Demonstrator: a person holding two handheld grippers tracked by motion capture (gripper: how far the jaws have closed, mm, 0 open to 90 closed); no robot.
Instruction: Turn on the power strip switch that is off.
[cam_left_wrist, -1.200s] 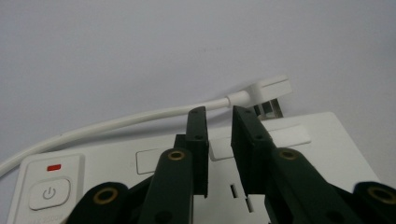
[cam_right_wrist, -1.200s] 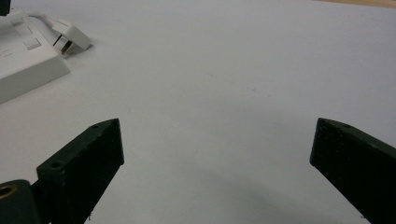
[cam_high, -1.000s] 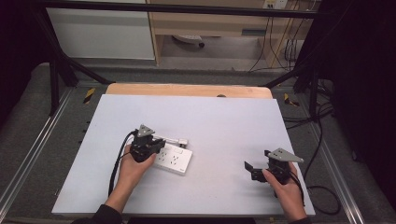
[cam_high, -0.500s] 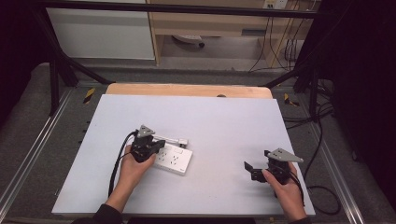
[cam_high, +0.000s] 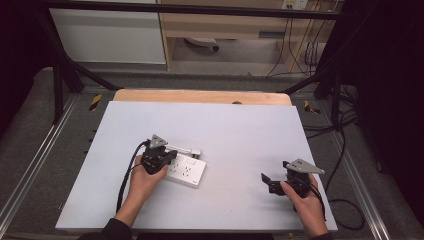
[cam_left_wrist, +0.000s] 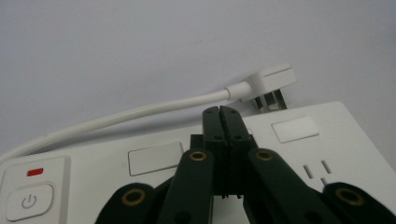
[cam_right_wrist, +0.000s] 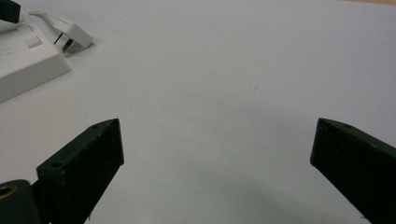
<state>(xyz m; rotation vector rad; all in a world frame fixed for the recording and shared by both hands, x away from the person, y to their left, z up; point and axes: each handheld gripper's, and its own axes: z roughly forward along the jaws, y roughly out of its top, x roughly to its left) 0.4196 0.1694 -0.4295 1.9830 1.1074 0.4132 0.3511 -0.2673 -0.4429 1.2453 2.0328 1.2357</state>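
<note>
While the left claw (cam_left_wrist: 220, 112) rests over the white power strip (cam_high: 187, 171), its two black jaws are pressed flat against each other with nothing between them. They came together within the last second. In the left gripper view the closed tips sit above the strip's top face, between two blank socket covers, with the power button (cam_left_wrist: 29, 201) and red indicator (cam_left_wrist: 35, 172) at the lower left. The strip lies left of centre on the counter (cam_high: 240, 130). Its white cable (cam_left_wrist: 126, 114) runs along the far edge and ends in the plug (cam_left_wrist: 273, 81), which lies on the counter just beside the strip. The right claw (cam_right_wrist: 215, 154) is held near the counter's right front edge, well apart from the strip, jaws spread wide and empty
</note>
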